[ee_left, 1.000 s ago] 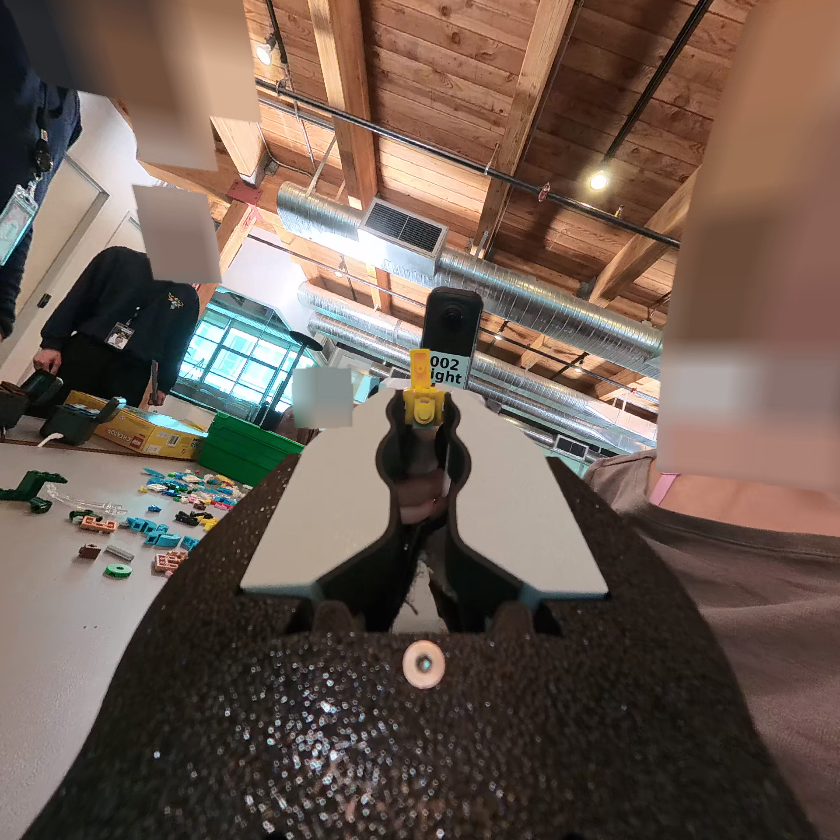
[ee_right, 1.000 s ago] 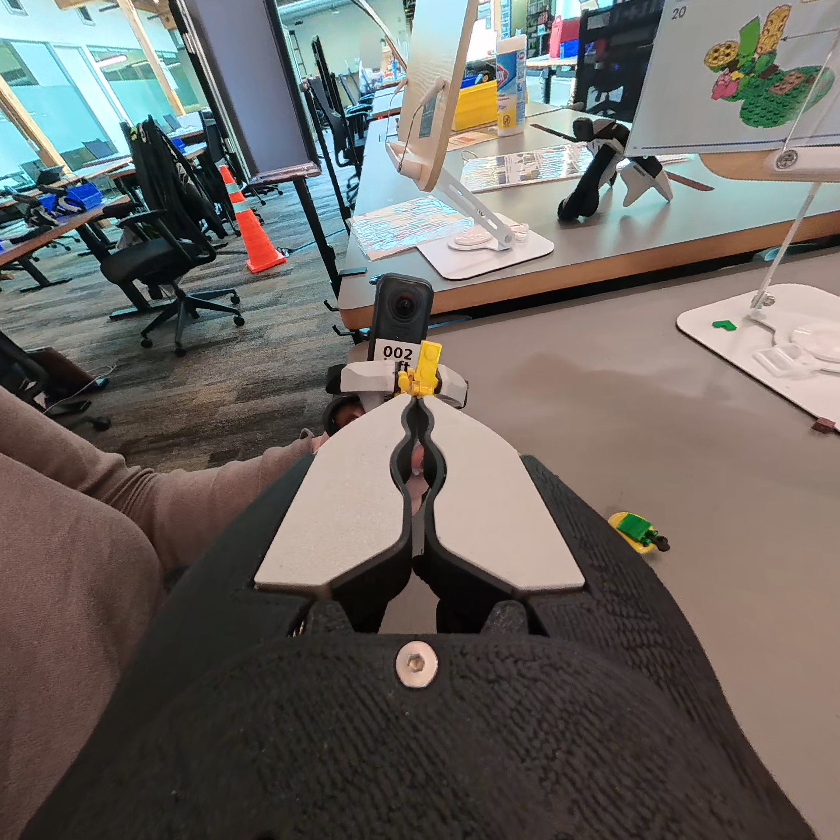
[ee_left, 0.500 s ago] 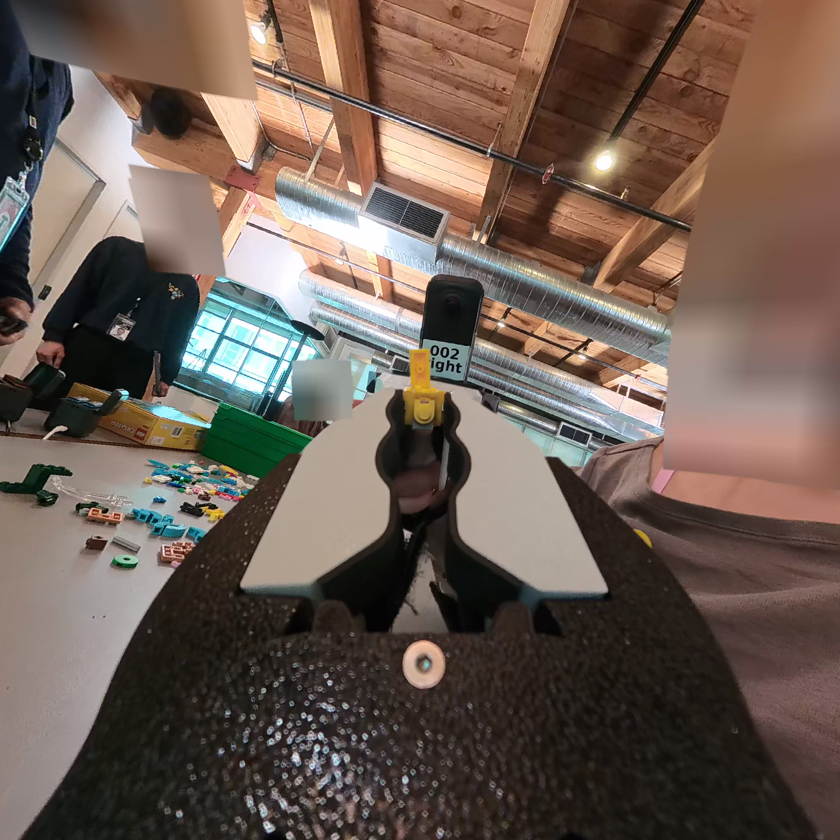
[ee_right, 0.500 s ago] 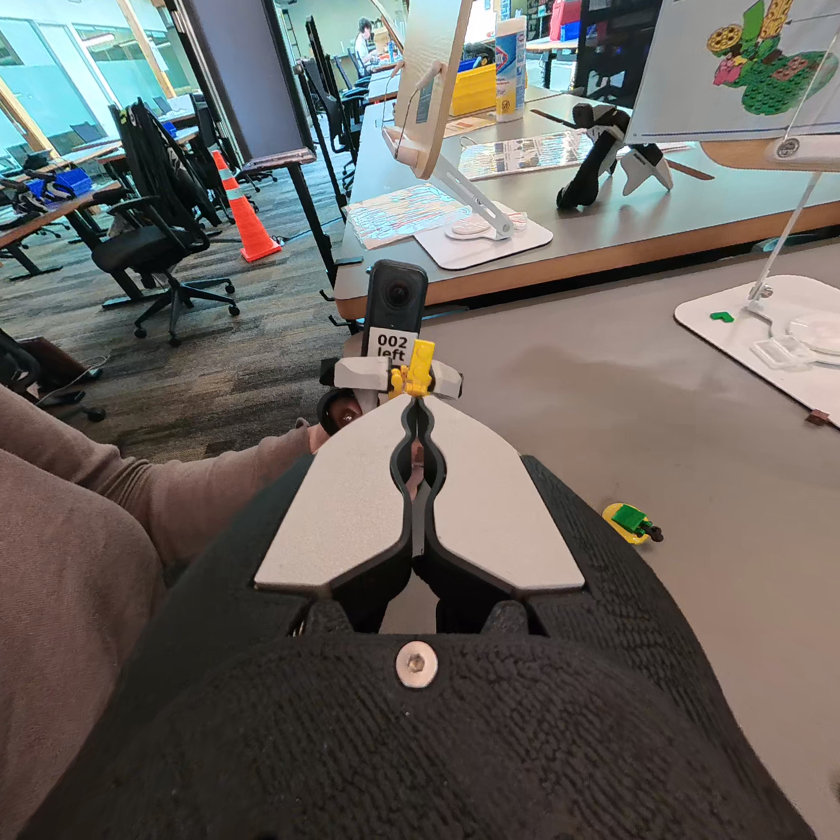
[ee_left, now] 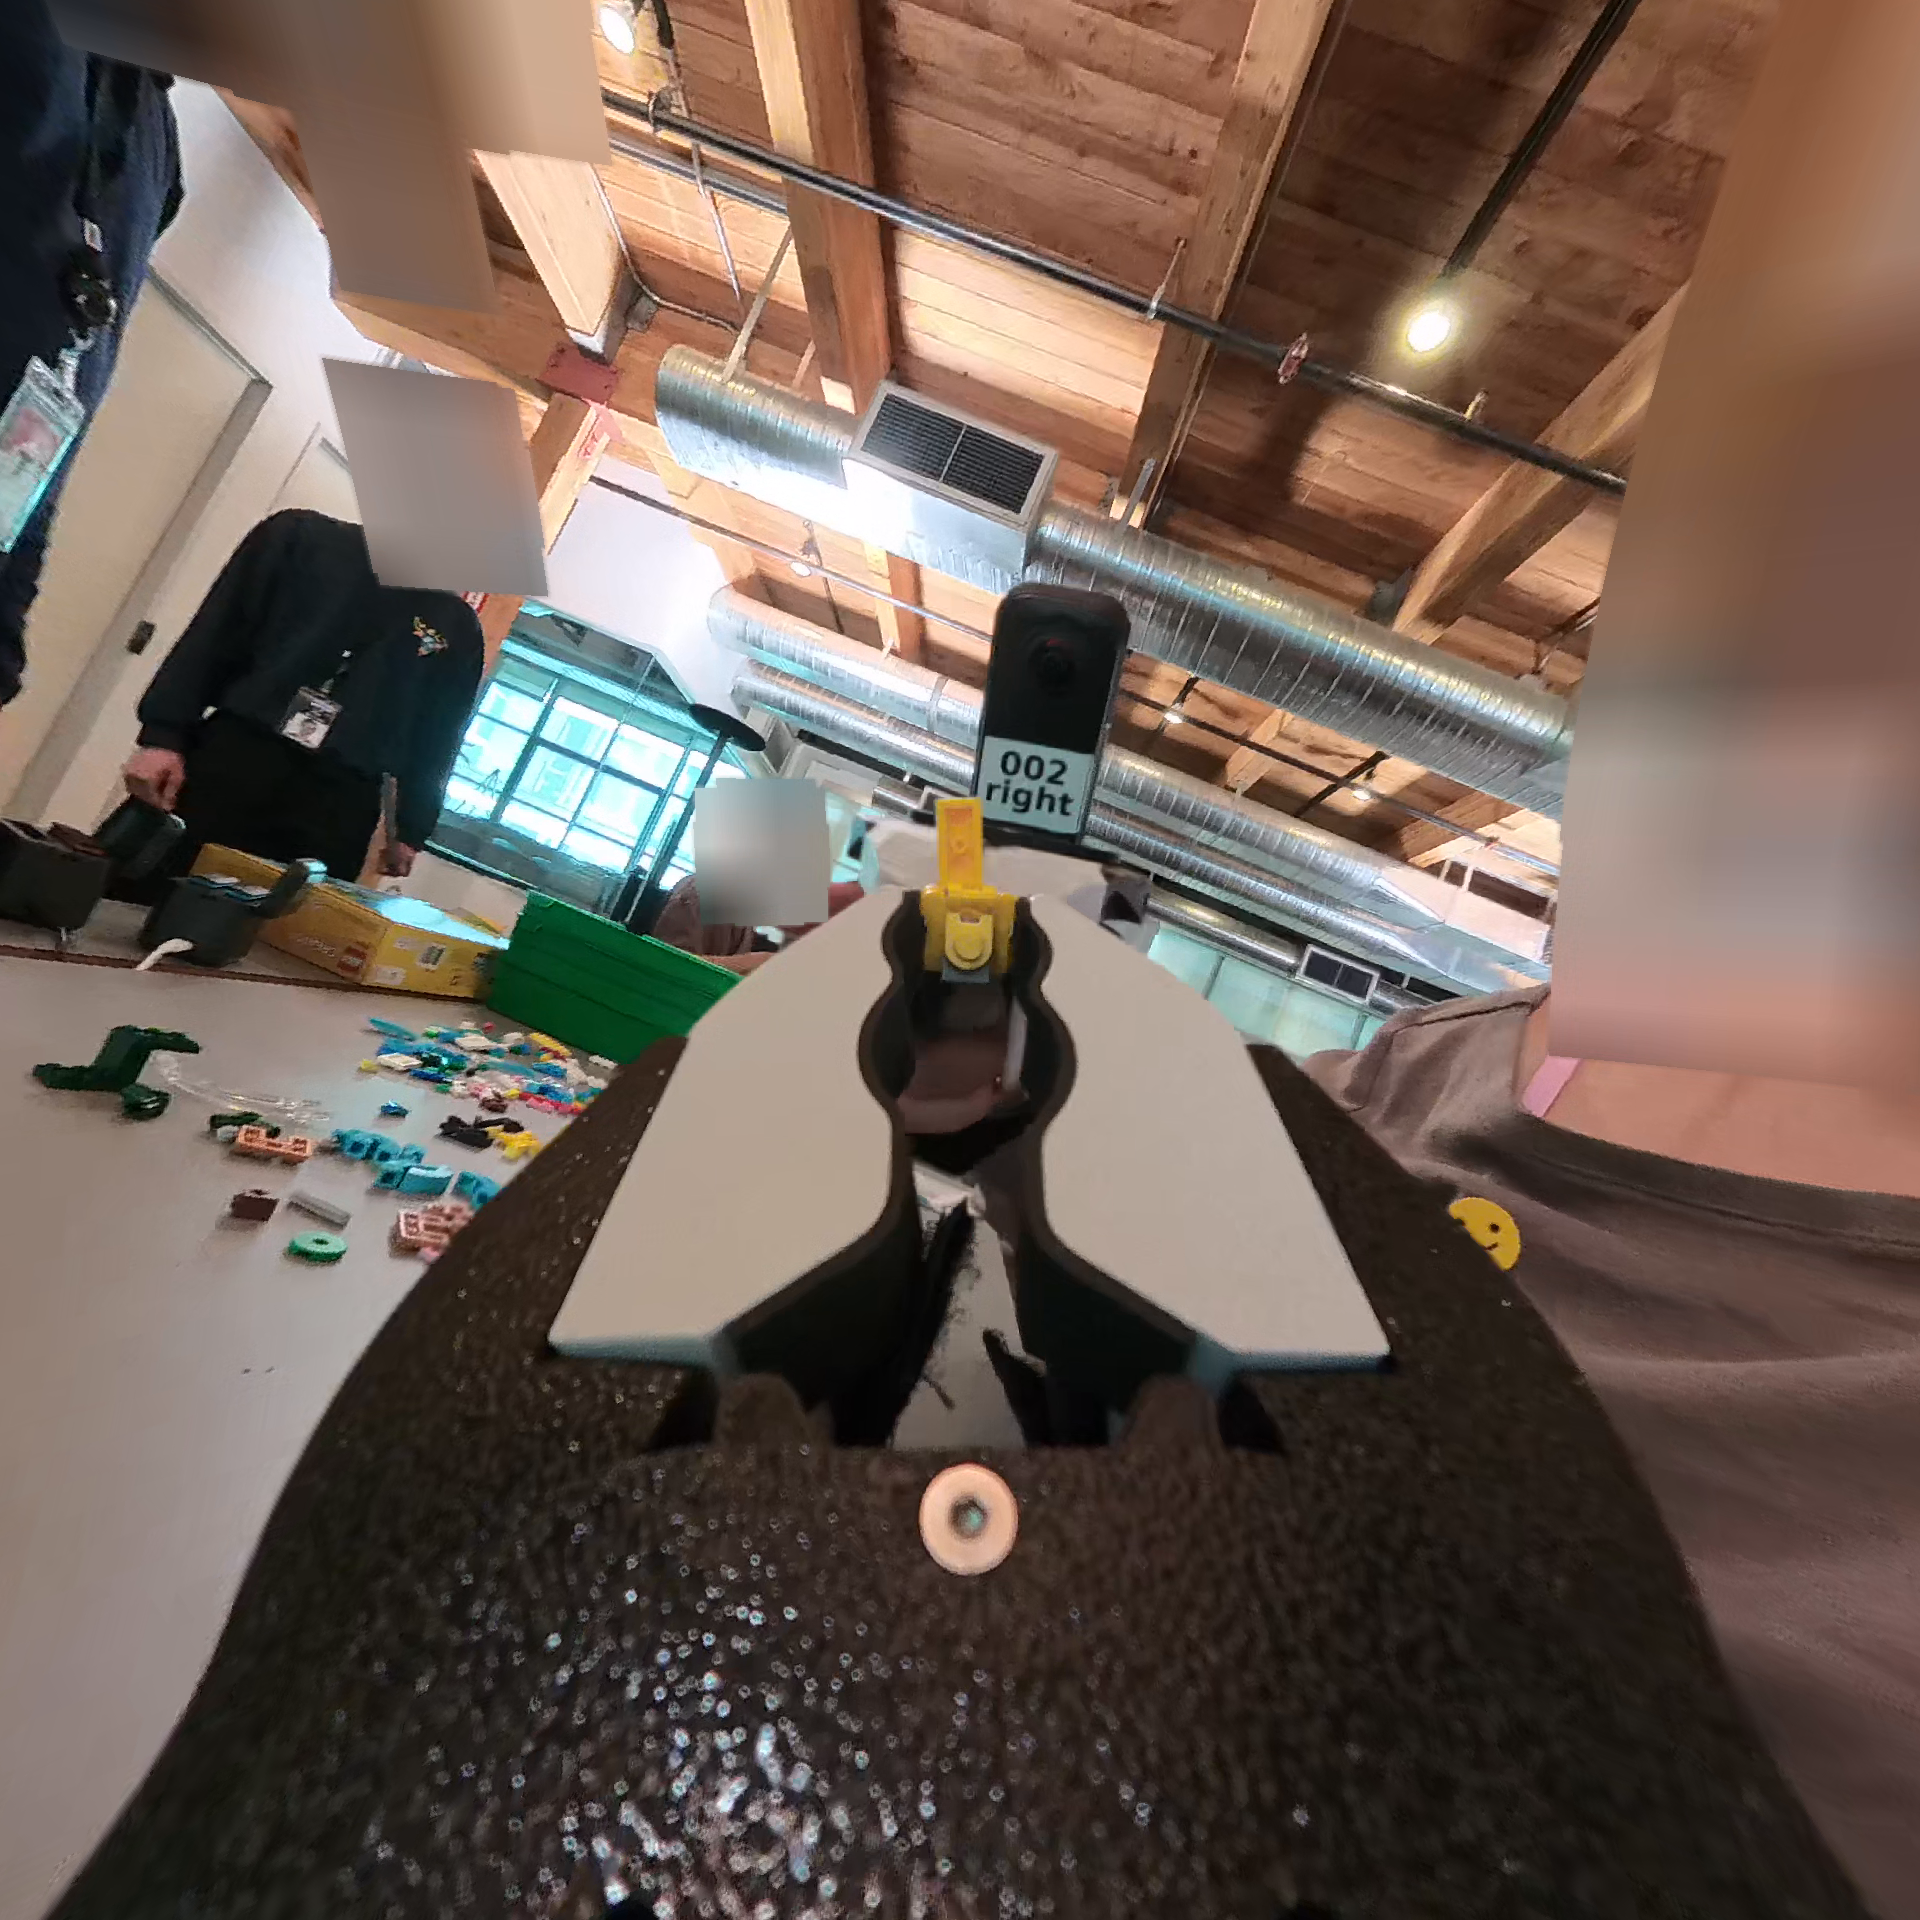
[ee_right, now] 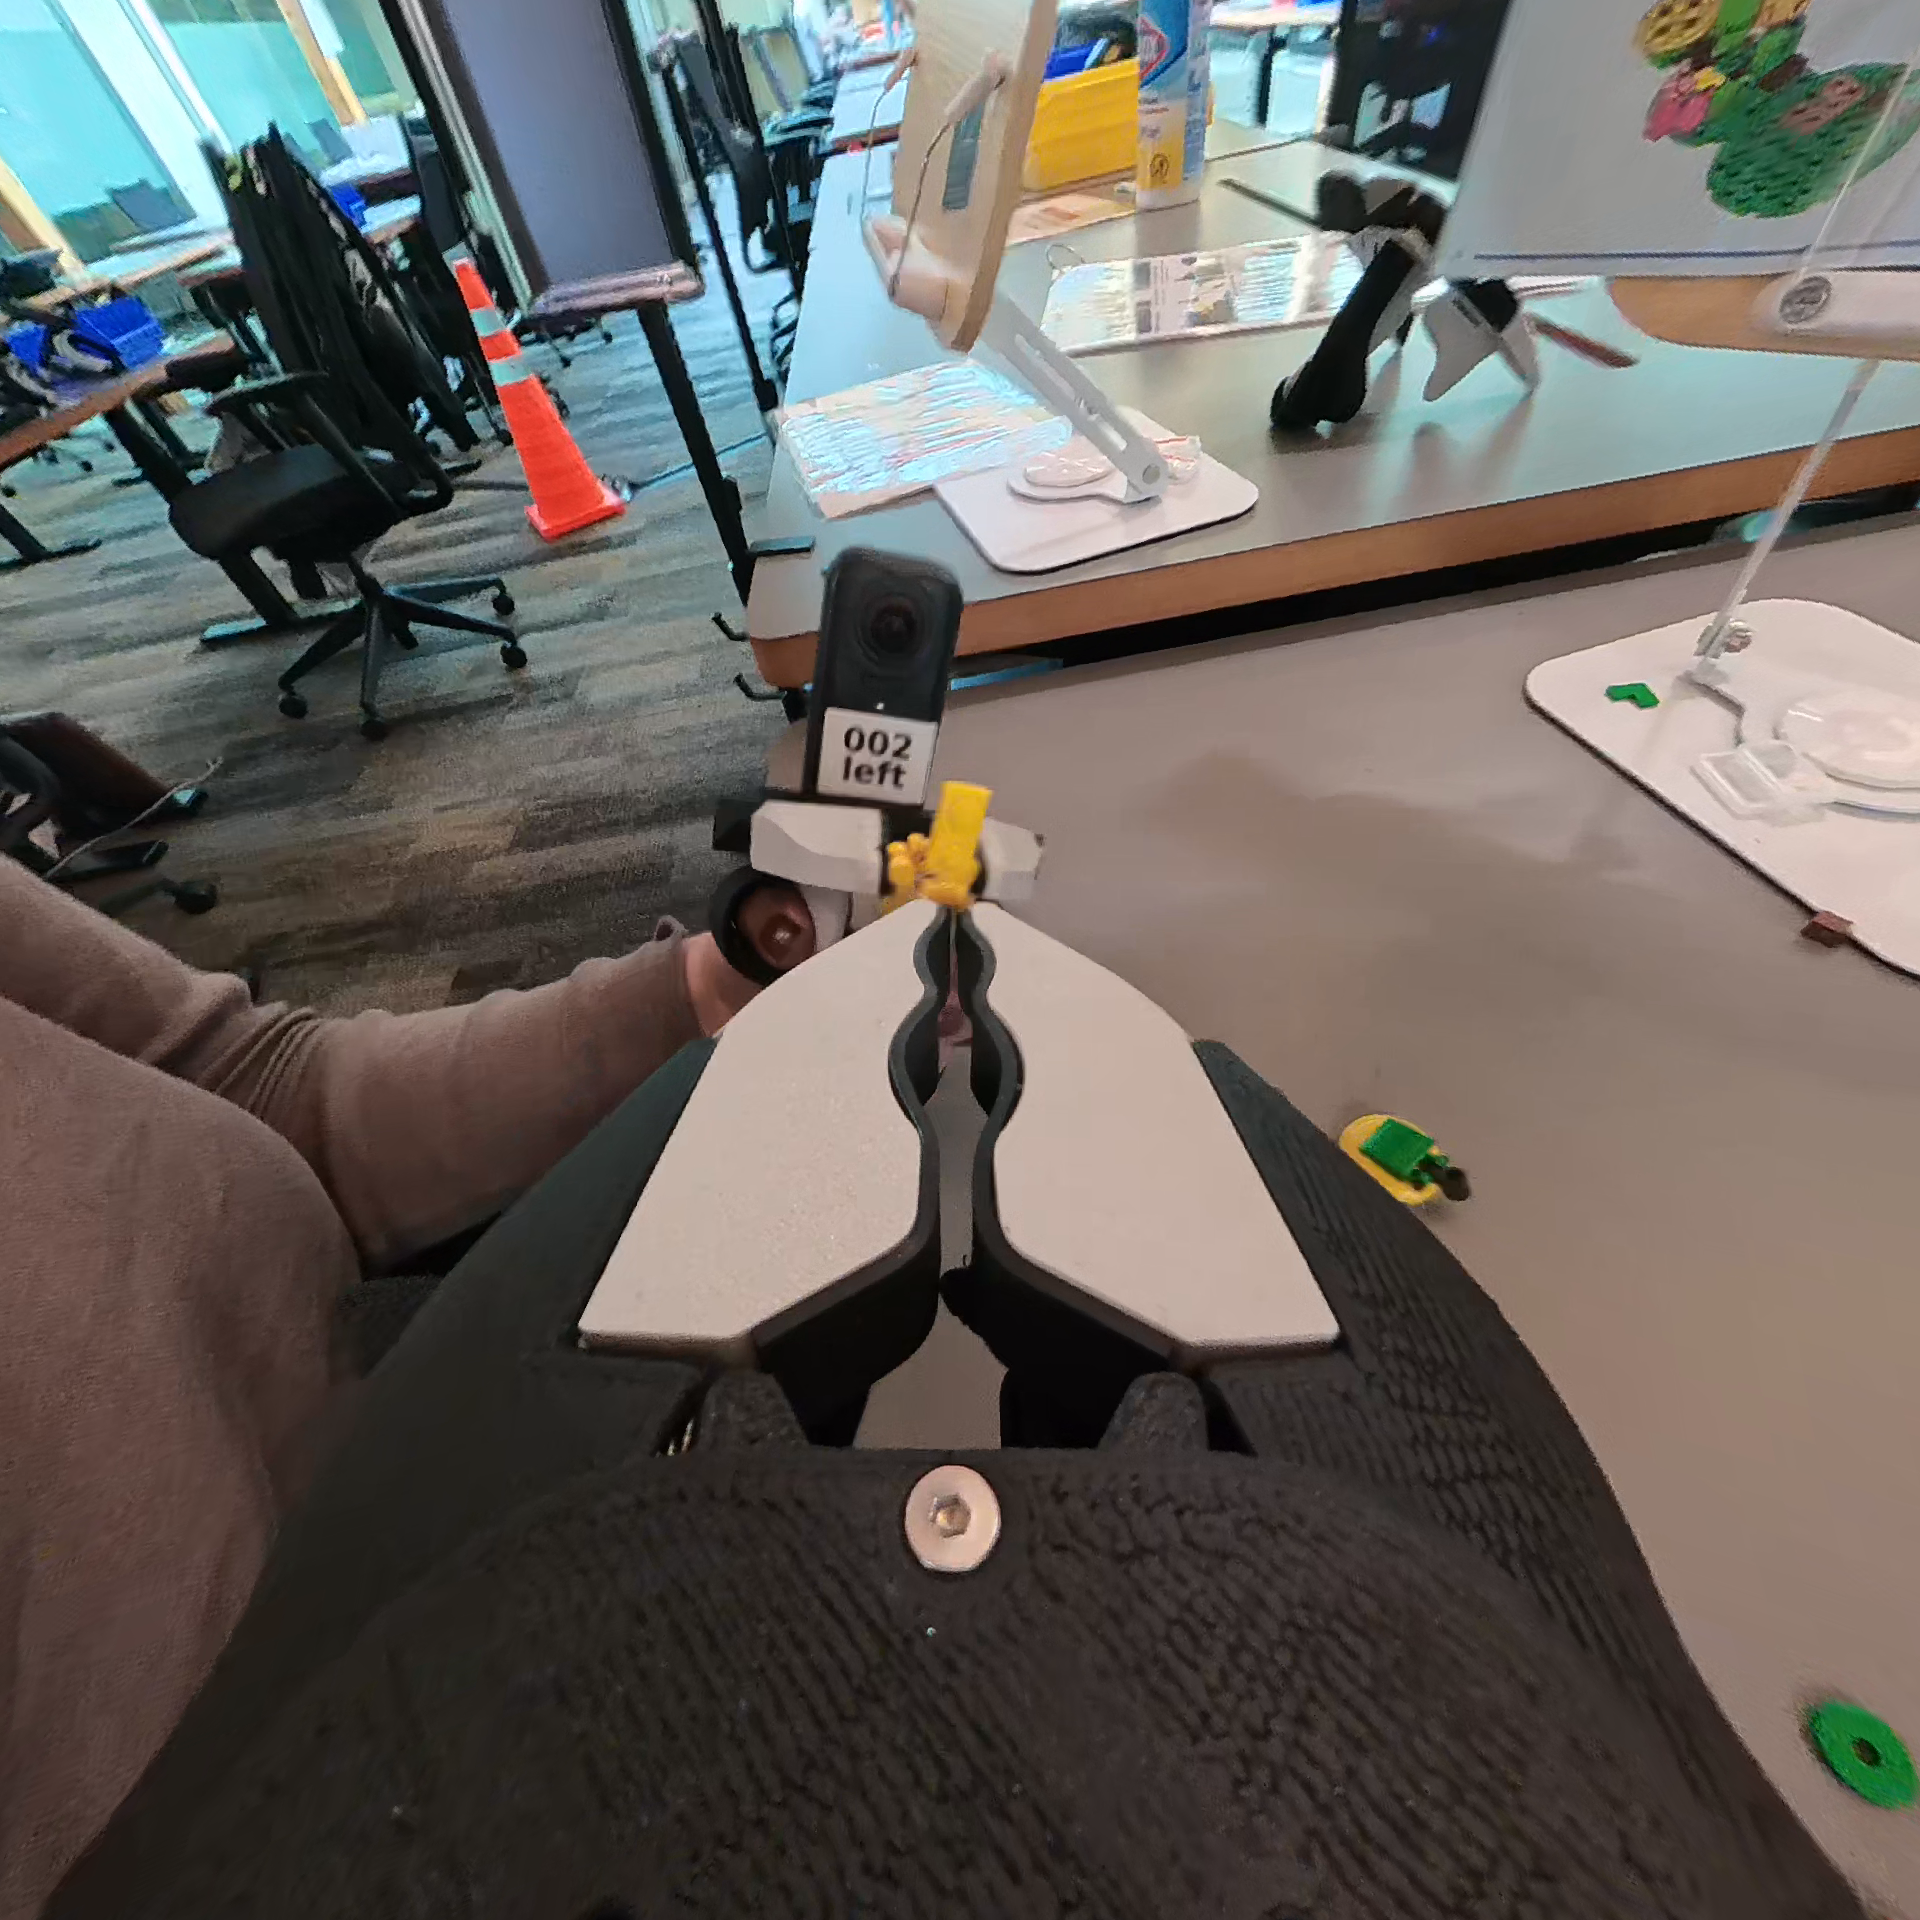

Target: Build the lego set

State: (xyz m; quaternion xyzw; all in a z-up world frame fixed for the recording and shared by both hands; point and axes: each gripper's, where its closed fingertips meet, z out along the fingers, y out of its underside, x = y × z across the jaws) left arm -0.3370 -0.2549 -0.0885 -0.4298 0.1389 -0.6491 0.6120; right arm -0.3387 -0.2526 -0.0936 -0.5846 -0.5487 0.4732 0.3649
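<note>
The two claws meet tip to tip above the near edge of the grey tabletop [ee_right: 1351, 862], each camera facing the other. The left claw [ee_left: 966, 920] is pinched on a small yellow lego assembly [ee_left: 964, 914]: a squat yellow block with a round stud face sits between its tips, and a thin yellow plate [ee_left: 960, 850] rises from that block, long axis upright, top end toward the ceiling. The right claw [ee_right: 951, 914] has its grey fingers [ee_right: 1101, 1143] pressed together with only a hairline gap along their length, and its tips touch the bottom of the same yellow lego assembly [ee_right: 940, 857]; whether they actually grip it cannot be told.

The left wrist view looks upward, so only it shows the wooden ceiling with silver ducts [ee_left: 1247, 613], a scatter of loose lego pieces [ee_left: 457, 1081] in teal, pink, yellow and black on the tabletop to the left, a flat green ring [ee_left: 315, 1246] near them, a yellow box [ee_left: 374, 940], a green bin [ee_left: 603, 971], and two people in dark clothes standing at the far side.

The right wrist view looks level and down. Only it shows a small yellow-and-green lego piece [ee_right: 1397, 1158] lying on the tabletop just right of the claw, a green round piece [ee_right: 1860, 1756] at the lower right, a white stand base [ee_right: 1621, 748] carrying an instruction sheet [ee_right: 1662, 135], an orange traffic cone [ee_right: 535, 416], and office chairs [ee_right: 312, 488] on the carpet. In this view the yellow plate leans slightly right of upright.
</note>
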